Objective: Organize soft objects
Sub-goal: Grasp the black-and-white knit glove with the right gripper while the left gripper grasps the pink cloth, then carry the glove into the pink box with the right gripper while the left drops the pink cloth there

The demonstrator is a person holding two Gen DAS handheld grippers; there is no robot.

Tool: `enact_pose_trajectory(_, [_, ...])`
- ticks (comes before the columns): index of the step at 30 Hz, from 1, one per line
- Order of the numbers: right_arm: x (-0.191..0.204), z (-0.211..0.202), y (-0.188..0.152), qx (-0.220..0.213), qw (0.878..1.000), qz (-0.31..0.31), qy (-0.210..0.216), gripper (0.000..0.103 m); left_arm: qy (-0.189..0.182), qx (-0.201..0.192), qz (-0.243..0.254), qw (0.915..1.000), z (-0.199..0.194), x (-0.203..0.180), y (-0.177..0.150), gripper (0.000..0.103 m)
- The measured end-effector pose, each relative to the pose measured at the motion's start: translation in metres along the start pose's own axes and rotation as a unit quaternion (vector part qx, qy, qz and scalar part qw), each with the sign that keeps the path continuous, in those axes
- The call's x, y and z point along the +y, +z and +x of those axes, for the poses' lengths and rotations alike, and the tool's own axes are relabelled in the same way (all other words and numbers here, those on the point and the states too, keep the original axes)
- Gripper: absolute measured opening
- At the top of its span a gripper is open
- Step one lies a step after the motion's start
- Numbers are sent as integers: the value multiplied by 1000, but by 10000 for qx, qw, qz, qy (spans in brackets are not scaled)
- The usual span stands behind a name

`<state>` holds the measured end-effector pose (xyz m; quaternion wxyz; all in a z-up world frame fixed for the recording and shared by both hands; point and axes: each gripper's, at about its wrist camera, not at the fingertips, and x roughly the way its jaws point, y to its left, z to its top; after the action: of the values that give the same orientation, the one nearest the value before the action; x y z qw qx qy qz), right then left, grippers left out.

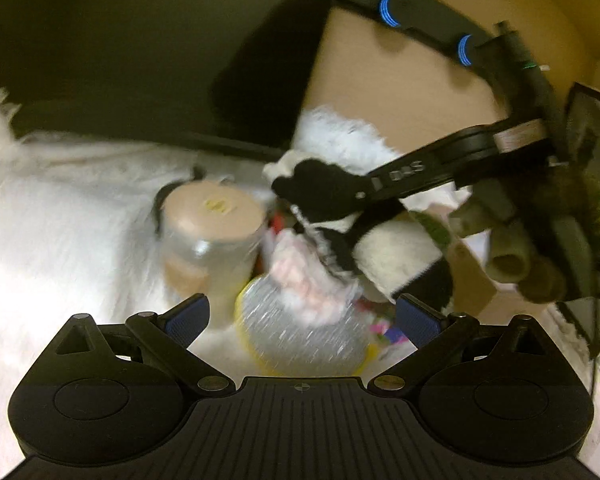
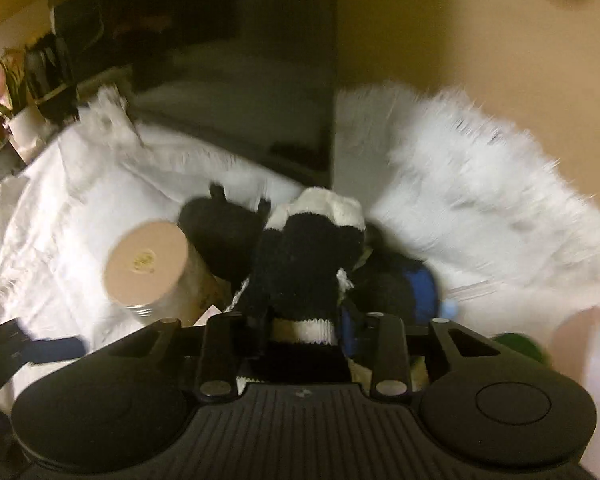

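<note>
While the left gripper [image 1: 302, 316] fingers stand open, the right gripper [image 2: 302, 320] fingers clamp the black-and-white sock [image 2: 304, 256] beside the jar [image 2: 148, 264].

Tan wall [image 2: 460, 40] at 1 o'clock; dark cabinet [image 2: 240, 60] at 12; white shaggy rug [image 2: 480, 184] underfoot; potted plants [image 2: 4, 92] at 9; dim warm light

A black-and-white plush toy [image 2: 308, 248] lay against a shaggy white rug [image 2: 480, 184]. Beside it stood a clear jar [image 1: 208, 248] capped with a tan lid [image 2: 146, 264] bearing a small yellowish mark. A yellow-rimmed container [image 1: 300, 340] glinted silver. The black left gripper [image 1: 302, 316] carried blue pads [image 1: 186, 314], and a dark blue object [image 2: 420, 292] sat beside the toy.
</note>
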<state>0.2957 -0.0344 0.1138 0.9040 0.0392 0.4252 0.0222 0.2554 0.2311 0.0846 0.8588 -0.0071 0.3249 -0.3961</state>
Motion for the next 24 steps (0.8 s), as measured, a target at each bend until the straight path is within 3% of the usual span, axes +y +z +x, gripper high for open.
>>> enact_pose_trajectory(3, [-13,-37,-2,-252,9992,238,-184,30,-93,-155,304,9994,9,-12,10,102])
enact_pose_trajectory(7, [-32,-76,-14,-500,9967,464,-436,30,197,-116,967,9950,33,-37,24,101])
enact_pose_trajectory(10, [-42,-97,-26,-604,9951,539,-565,30,356,123,1464,9885,55,-53,29,101])
enact_pose_trajectory(14, [-53,-109,-37,-692,9931,709,-622,30,293,482,1977,9786,80,-70,28,99])
enact_pose_trajectory(15, [-53,-112,-40,-717,9928,710,-640,30,304,566,2121,9751,85,-72,24,83])
enact_pose_trajectory(16, [-55,-117,-44,-749,9926,696,-660,30,326,610,2254,9718,88,-75,22,42])
enact_pose_trajectory(17, [-55,-120,-46,-768,9924,670,-686,30,385,647,2385,9682,92,-75,19,20])
enact_pose_trajectory(21, [-55,-127,-57,-722,9929,626,-706,30,444,675,2670,9603,97,-77,6,17])
enact_pose_trajectory(24, [-61,-134,-60,-757,9923,751,-636,30,412,518,2514,9656,92,-77,11,15])
